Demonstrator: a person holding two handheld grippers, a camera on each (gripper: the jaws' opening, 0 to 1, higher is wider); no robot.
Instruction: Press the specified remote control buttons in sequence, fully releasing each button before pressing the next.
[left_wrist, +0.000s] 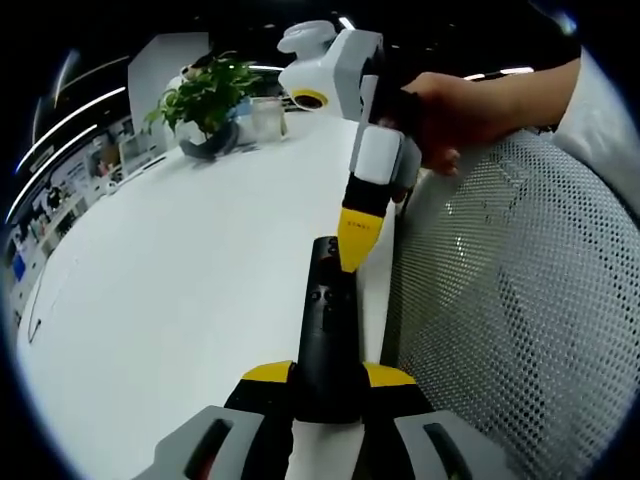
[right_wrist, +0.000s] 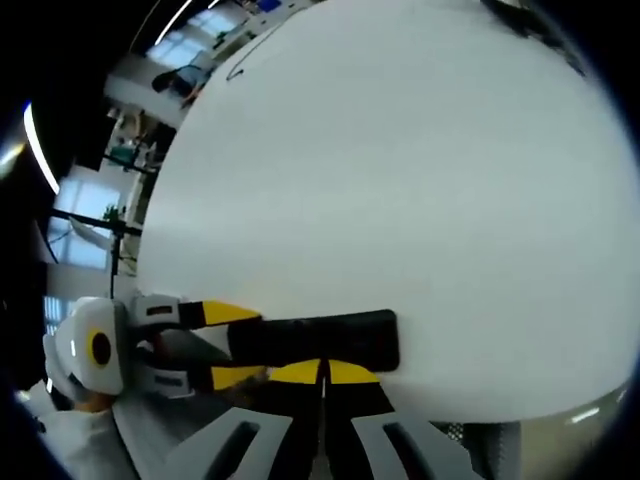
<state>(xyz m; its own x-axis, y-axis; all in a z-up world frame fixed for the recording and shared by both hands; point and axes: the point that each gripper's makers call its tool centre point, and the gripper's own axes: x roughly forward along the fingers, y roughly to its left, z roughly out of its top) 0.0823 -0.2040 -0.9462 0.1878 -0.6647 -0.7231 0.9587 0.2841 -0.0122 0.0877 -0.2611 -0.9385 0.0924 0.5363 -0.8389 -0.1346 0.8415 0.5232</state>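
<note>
A black remote control (left_wrist: 322, 310) is clamped at its near end by my left gripper (left_wrist: 328, 375), whose yellow-tipped jaws are shut on its two sides. My right gripper (left_wrist: 353, 240) comes down from the upper right, held by a hand (left_wrist: 460, 120); its yellow tips are shut together and touch the remote's far end by the buttons. In the right gripper view the remote (right_wrist: 330, 338) lies crosswise just above my right gripper's shut tips (right_wrist: 323, 372), and the left gripper (right_wrist: 228, 345) grips it from the left.
The white table (left_wrist: 180, 280) stretches away to the left and carries a potted plant (left_wrist: 205, 100) and a clear cup (left_wrist: 266, 115) at its far end. A grey mesh chair back (left_wrist: 510, 300) stands close on the right of the table edge.
</note>
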